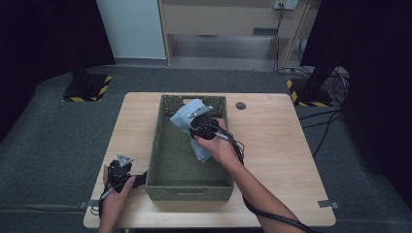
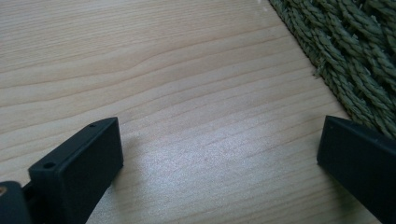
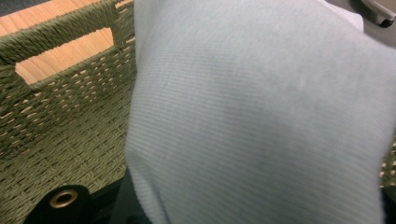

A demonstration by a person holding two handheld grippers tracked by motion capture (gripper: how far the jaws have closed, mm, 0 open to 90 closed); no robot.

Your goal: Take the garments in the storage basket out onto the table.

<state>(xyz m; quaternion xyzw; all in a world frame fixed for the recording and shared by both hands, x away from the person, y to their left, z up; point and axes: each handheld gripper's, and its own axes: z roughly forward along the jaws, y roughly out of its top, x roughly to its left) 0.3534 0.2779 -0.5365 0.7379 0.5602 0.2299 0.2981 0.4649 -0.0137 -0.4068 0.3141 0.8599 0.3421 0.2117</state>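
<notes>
A pale blue-grey cloth (image 1: 186,115) hangs over a green woven basket (image 1: 187,191) in the middle of the wooden table (image 1: 272,145). My right gripper (image 1: 198,120) is shut on the cloth above the basket's far half, and the fabric drapes over its jaws and down past the hand. In the right gripper view the cloth (image 3: 257,116) covers the jaws, with the basket's wall and handle slot (image 3: 56,116) behind it. My left gripper (image 1: 120,165) rests at the table's front left, beside the basket. Its jaws stand wide open (image 2: 219,149) over bare wood, next to the basket's wall (image 2: 345,51).
A small dark round disc (image 1: 240,105) lies on the table behind the basket's right corner. Two black stands with yellow-striped bases (image 1: 87,88) (image 1: 311,93) are on the floor beyond the table, and cables (image 1: 330,121) run at the right.
</notes>
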